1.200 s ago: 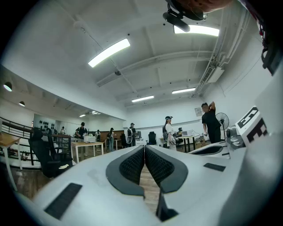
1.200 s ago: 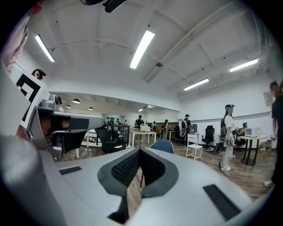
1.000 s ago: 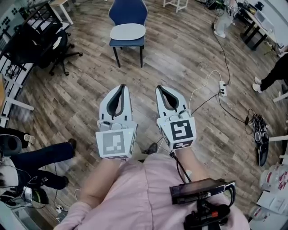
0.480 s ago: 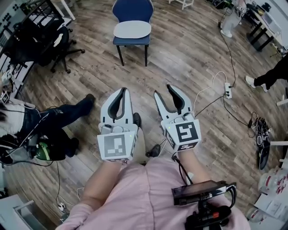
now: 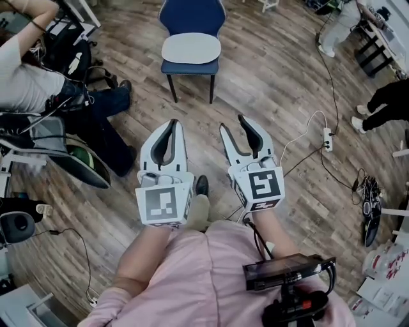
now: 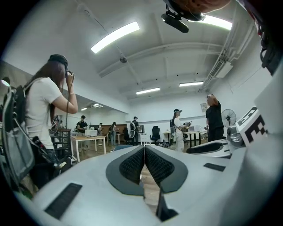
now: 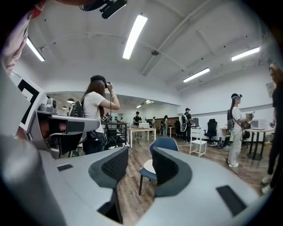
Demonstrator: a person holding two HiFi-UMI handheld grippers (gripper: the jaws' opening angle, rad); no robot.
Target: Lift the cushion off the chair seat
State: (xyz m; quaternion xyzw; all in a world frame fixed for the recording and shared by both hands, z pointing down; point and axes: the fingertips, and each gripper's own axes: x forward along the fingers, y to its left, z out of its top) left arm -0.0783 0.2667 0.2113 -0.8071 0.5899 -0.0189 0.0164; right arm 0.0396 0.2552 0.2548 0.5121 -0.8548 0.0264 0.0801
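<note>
Now left gripper hovering over wood floor, jaws pressing together, nothing between. Ahead, well apart, white cushion lying on blue chair seat. Right gripper hovering alongside, jaws standing apart, empty.

chair dk blue, black legs | cushion plain off-white | floor brown wood-grain planks | left gripper white shell, black textured pads, cube marker grey/white squares | right gripper same white+black, marker black on white | top pale pink | pwr strip white, white cable
</note>
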